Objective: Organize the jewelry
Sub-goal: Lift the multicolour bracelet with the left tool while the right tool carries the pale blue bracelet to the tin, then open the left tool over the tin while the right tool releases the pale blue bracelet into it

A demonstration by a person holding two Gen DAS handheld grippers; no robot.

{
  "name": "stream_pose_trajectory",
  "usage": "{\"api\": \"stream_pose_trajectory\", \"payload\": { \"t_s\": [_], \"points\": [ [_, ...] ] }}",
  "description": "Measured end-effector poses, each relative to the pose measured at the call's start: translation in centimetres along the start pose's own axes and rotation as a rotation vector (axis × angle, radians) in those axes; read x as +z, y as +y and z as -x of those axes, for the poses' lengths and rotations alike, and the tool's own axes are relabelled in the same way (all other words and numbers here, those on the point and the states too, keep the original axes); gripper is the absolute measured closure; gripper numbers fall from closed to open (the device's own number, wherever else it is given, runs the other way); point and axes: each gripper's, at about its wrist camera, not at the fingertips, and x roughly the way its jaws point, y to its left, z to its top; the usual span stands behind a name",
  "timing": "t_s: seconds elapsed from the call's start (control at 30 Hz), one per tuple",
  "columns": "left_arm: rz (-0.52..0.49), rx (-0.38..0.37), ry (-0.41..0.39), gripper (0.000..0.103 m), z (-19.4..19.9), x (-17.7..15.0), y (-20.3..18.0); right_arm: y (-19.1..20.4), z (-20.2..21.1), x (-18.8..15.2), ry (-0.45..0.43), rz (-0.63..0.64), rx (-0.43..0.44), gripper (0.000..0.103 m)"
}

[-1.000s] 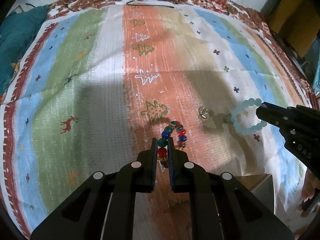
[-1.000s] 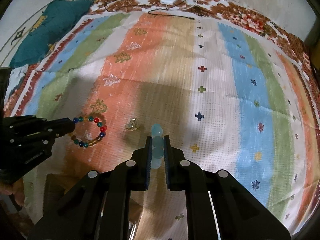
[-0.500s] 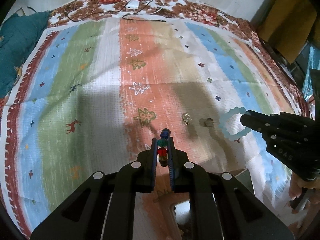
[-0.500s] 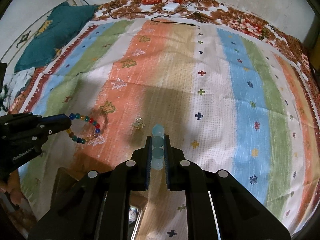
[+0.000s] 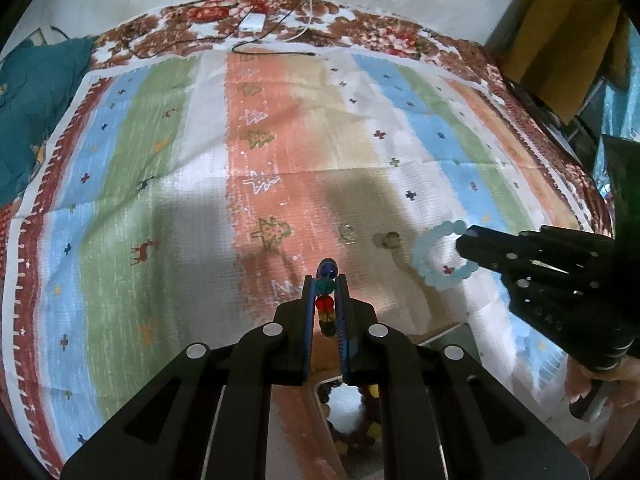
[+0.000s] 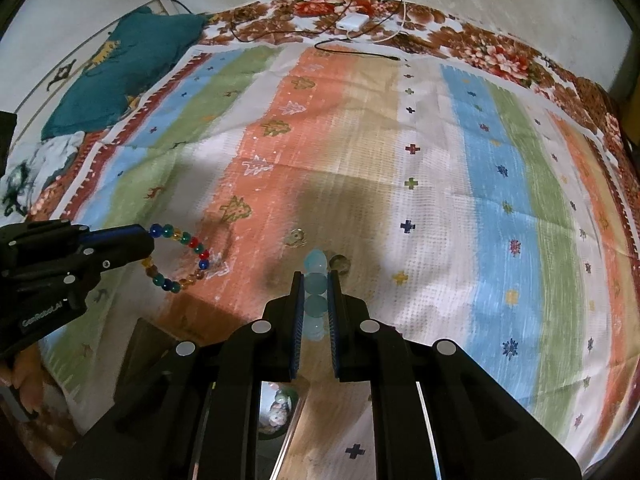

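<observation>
Multicoloured bead bracelet (image 5: 326,294) is hanging clamped in the left tool (image 5: 325,285); the right tool (image 6: 316,280) is gripping a pale blue bead bracelet (image 6: 315,294) above the striped cloth (image 6: 440,208).

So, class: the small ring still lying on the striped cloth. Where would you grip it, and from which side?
The ring lies flat on the cloth, so come straight down from above and pinch across its thin band, one finger on each side. A sideways approach would likely just push it. Both grippers are full now: the left gripper holds the colourful bracelet, the right gripper the pale blue one.
</observation>
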Motion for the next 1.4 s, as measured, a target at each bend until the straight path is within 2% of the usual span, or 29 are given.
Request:
{"api": "stream_pose_trajectory", "payload": {
  "t_s": [0.63, 1.4],
  "points": [
    [-0.030, -0.021, -0.083, 0.094, 4.3, -2.3, -1.7, 1.2, 3.2, -1.3, -0.062, 0.025, 0.020, 0.091],
    [-0.057, -0.040, -0.104, 0.094, 5.9, -4.6, -3.1, 3.0, 5.9, -4.3, -0.094, 0.066, 0.061, 0.091]
  ]
}}
